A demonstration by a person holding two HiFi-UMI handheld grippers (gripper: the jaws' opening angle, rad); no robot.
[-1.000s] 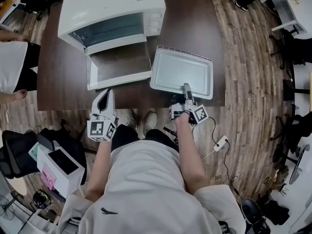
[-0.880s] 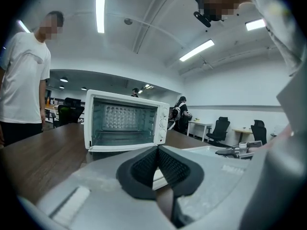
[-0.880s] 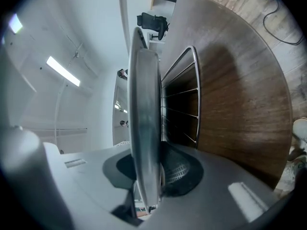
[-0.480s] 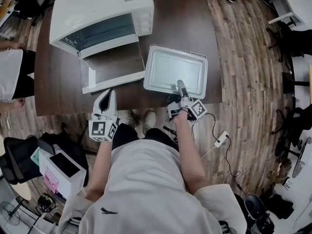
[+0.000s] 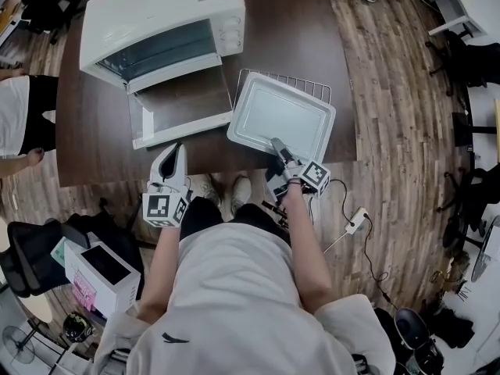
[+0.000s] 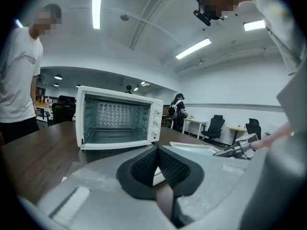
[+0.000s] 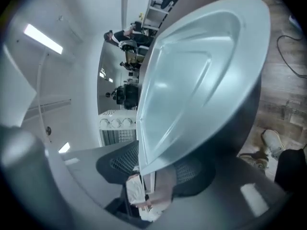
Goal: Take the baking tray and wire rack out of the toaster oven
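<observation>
The white toaster oven (image 5: 164,14) stands at the table's far left with its glass door (image 5: 183,112) folded down; its cavity (image 6: 115,116) looks bare. The silver baking tray (image 5: 285,116) lies on the table to the right of the door, skewed, on top of the wire rack (image 5: 301,82), whose bars show past the tray's far edge. My right gripper (image 5: 275,143) is at the tray's near rim; its jaws are opening, with the rim (image 7: 192,80) between them. My left gripper (image 5: 173,151) hovers at the table's near edge before the door, shut and holding nothing.
The dark wooden table (image 5: 94,131) ends just under both grippers. A person in a white shirt (image 5: 19,112) stands at its left side. On the floor are a box (image 5: 94,268), a power strip with cable (image 5: 355,225) and office chairs (image 5: 469,61).
The right gripper swung left at the tray's near rim and its jaws spread. The tray turned askew, and the rack's bars show behind it. The left gripper stayed put.
</observation>
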